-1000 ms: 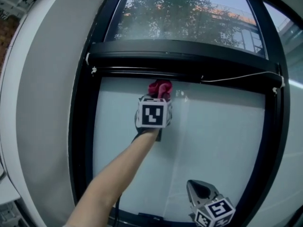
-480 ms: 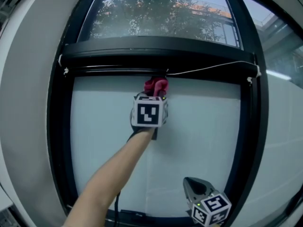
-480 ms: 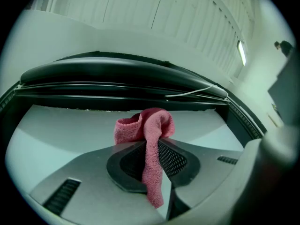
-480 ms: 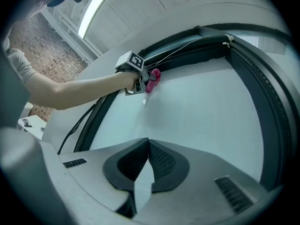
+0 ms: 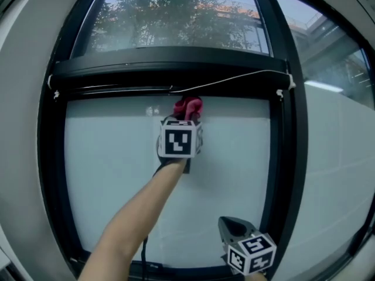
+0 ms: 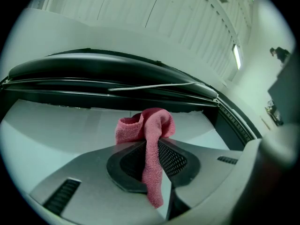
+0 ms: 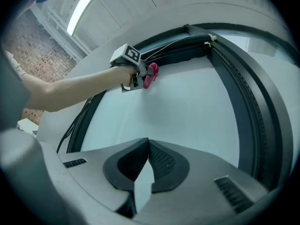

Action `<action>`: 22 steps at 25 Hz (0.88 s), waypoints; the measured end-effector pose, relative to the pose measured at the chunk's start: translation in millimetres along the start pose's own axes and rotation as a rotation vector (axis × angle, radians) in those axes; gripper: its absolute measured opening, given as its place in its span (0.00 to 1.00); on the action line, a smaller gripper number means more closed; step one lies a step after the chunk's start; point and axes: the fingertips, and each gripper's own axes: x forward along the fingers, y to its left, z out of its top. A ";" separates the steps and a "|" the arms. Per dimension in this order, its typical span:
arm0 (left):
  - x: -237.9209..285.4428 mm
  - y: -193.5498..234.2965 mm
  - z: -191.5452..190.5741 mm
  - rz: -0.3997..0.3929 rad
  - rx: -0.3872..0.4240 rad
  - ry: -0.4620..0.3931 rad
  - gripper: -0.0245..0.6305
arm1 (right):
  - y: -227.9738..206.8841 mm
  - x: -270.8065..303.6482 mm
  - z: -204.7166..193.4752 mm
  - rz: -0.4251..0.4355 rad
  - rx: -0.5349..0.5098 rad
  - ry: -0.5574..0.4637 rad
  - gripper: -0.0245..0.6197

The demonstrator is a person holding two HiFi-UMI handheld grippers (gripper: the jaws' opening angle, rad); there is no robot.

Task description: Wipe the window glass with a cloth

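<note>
A pale frosted window pane [image 5: 117, 174] fills a black frame [image 5: 170, 69]. My left gripper [image 5: 187, 111] is held up near the pane's top edge, shut on a pink cloth [image 5: 188, 108] that bunches past the jaws against the glass. From the left gripper view the cloth [image 6: 149, 139] hangs pinched between the closed jaws, just under the black crossbar [image 6: 117, 74]. My right gripper [image 5: 229, 226] sits low at the bottom right, jaws together and empty, away from the glass. The right gripper view shows the left gripper [image 7: 143, 78] with the cloth [image 7: 150, 75] up on the pane.
A thin white cord [image 5: 234, 78] runs along the crossbar to small fittings at both ends. Above it is a clear upper pane with a tree [image 5: 170, 16] outside. A grey wall [image 5: 20, 127] flanks the frame on the left. A black cable [image 5: 143, 256] hangs at the bottom.
The head view has swung rightward, so the window frame sits further left in the picture. The left gripper and cloth stay near the pane's top edge; the right gripper has barely moved.
</note>
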 end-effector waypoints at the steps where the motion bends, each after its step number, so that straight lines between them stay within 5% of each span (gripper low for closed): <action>1: 2.5 -6.2 0.8 -0.006 -0.001 -0.002 0.14 | -3.0 0.1 1.4 -0.009 0.002 0.004 0.02; 22: 53.1 -151.6 10.5 -0.231 -0.067 -0.010 0.14 | -53.8 -54.4 -1.9 -0.142 0.030 0.018 0.02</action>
